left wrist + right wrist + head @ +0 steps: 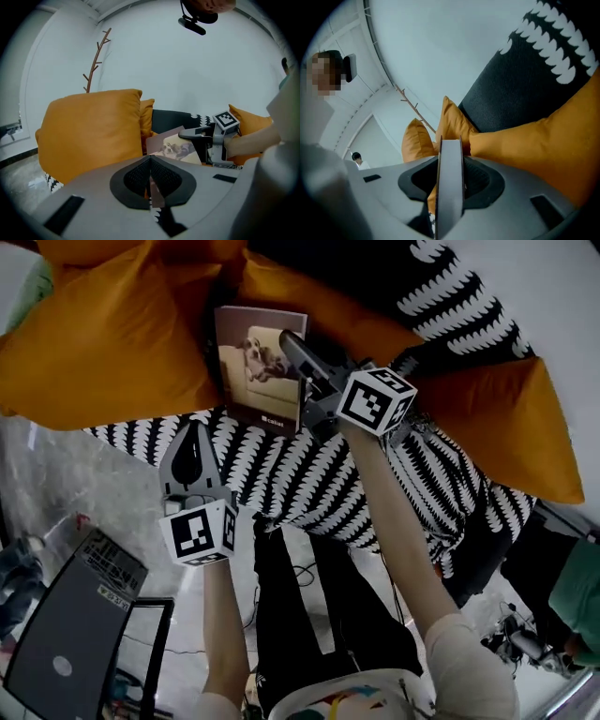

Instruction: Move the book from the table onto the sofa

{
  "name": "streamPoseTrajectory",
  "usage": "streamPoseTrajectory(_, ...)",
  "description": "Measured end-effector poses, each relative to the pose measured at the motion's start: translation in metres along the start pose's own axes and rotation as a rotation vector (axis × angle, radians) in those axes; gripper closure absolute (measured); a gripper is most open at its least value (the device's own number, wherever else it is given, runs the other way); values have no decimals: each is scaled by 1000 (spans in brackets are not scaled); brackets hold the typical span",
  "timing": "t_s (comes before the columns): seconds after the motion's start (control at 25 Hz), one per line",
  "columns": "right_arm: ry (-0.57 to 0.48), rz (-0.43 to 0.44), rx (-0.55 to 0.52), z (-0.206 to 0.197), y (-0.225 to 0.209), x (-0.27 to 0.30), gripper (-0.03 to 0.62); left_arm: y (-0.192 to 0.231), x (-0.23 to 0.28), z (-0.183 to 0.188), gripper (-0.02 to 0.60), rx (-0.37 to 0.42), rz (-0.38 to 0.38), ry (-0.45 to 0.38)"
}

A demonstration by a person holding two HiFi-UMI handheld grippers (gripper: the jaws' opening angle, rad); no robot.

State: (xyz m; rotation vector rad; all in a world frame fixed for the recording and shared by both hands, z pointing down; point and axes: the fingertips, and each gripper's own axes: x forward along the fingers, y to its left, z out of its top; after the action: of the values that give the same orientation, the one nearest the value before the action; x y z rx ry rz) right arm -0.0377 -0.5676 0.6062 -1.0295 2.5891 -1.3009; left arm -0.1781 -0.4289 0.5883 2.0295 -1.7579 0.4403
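Note:
The book (pixel 259 364), with a dog pictured on its cover, hangs over the sofa (pixel 281 474), in front of the big orange cushion (pixel 112 343). My right gripper (pixel 296 354) is shut on the book's right edge. In the right gripper view the book (pixel 450 183) runs edge-on between the pads. The left gripper (pixel 192 427) hovers lower left of the book, over the seat's front edge, jaws shut and holding nothing. In the left gripper view (pixel 151 161) the book (pixel 176 149) and right gripper (pixel 199 133) lie ahead, before the cushion (pixel 91 133).
The sofa has a black-and-white patterned cover and more orange cushions (pixel 497 418) at right. A dark grey laptop (pixel 66 634) sits at the lower left over a marble floor. A bare branch (pixel 96 58) stands behind the sofa. A second person (pixel 577 601) is at the right edge.

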Motion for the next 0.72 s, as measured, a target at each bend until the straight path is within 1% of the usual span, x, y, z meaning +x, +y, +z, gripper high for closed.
streamPoseTrajectory(0.08, 27, 0, 24, -11, -10, 9, 436, -3, 4, -12, 574, -12, -11, 12)
streamPoseTrajectory(0.2, 4, -36, 81, -15, -27, 20, 436, 2, 10, -15, 574, -25, -28, 3)
streamPoseTrajectory(0.28, 18, -47, 59, -15, -28, 24, 434, 5, 9, -15, 574, -61, -21, -1)
streamPoseTrajectory(0.36, 39, -57, 16, -16, -27, 26, 434, 5, 11, -13, 574, -85, -17, -4)
streamPoseTrajectory(0.44, 45, -102, -32, -15, -30, 26, 431, 2, 15, -10, 574, -85, -26, -7)
streamPoseTrajectory(0.48, 46, -139, -75, -14, -32, 25, 424, -1, 17, -7, 574, -81, -35, -11)
streamPoseTrajectory(0.56, 51, -224, -199, -11, -34, 21, 417, -4, 20, -3, 574, -74, -56, -17)
streamPoseTrajectory(0.64, 50, -288, -315, -7, -35, 13, 394, -7, 21, -3, 574, -74, -73, -15)
streamPoseTrajectory(0.72, 45, -324, -365, -2, -39, -1, 365, -14, 22, -5, 574, -78, -82, -6)
